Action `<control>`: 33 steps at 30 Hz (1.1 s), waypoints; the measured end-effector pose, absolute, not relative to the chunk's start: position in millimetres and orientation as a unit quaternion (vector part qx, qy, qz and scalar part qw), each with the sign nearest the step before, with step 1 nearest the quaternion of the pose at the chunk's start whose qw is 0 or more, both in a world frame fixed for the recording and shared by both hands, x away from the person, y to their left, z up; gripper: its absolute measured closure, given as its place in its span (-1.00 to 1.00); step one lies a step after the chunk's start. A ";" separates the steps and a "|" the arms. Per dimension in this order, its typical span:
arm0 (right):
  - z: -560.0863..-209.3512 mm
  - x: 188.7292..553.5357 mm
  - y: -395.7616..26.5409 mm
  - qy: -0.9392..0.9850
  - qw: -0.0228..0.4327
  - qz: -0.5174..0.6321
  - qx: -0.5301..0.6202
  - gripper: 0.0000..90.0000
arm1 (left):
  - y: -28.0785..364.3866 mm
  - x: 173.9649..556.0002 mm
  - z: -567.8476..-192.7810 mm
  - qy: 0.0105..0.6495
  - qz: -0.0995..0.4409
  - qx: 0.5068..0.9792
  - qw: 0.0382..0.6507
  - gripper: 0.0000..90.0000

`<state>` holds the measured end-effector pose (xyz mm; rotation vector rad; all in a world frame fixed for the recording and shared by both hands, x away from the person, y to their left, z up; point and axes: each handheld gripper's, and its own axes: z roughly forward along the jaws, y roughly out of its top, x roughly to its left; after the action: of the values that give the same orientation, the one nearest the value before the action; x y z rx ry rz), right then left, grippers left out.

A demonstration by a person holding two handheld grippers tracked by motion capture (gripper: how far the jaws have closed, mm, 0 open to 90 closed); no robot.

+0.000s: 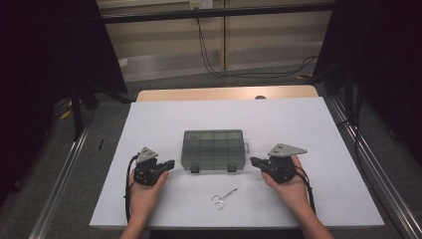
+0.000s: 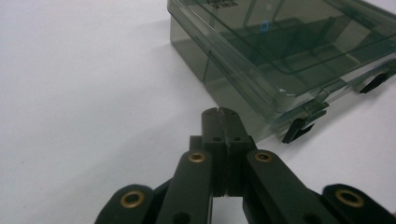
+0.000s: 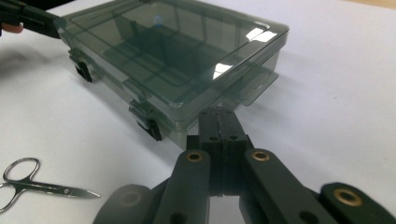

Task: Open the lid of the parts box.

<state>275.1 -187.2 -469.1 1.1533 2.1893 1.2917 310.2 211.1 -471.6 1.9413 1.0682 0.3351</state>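
1. A smoky clear compartment box (image 1: pixel 214 149), lid down, sits mid-bench (image 1: pixel 298 124).
2. The left hand-held gripper (image 1: pixel 170 163), jaws pressed together, points at the box's left end.
3. The right hand-held gripper (image 1: pixel 254 161), likewise closed and empty, seems just short of the box's right end.
4. Small scissors (image 1: pixel 222 197) lie nearer the person.

A white tabletop (image 1: pixel 308 124) carries two things. A smoky clear box (image 1: pixel 214 148), lid closed, lies flat about midway between the left and right edges, its two dark latches facing the near edge. Small scissors (image 1: pixel 223 197) lie flat between the box and the near edge, apart from the box, tips angled toward the far right corner.
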 end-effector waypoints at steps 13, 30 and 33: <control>-476.9 277.1 -174.1 0.793 0.180 0.425 0.398 1.00 | 195.9 313.0 -475.1 0.416 0.120 0.793 0.430 1.00; -471.7 276.7 -168.4 0.789 0.188 0.436 0.389 1.00 | 197.6 310.3 -470.0 0.410 0.116 0.782 0.455 1.00; -469.7 276.3 -168.3 0.786 0.186 0.442 0.390 1.00 | 197.3 310.4 -466.1 0.408 0.118 0.778 0.462 1.00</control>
<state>276.3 -168.3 -469.7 1.0975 2.2146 1.2449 310.4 197.3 -466.1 1.9146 1.0037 0.2908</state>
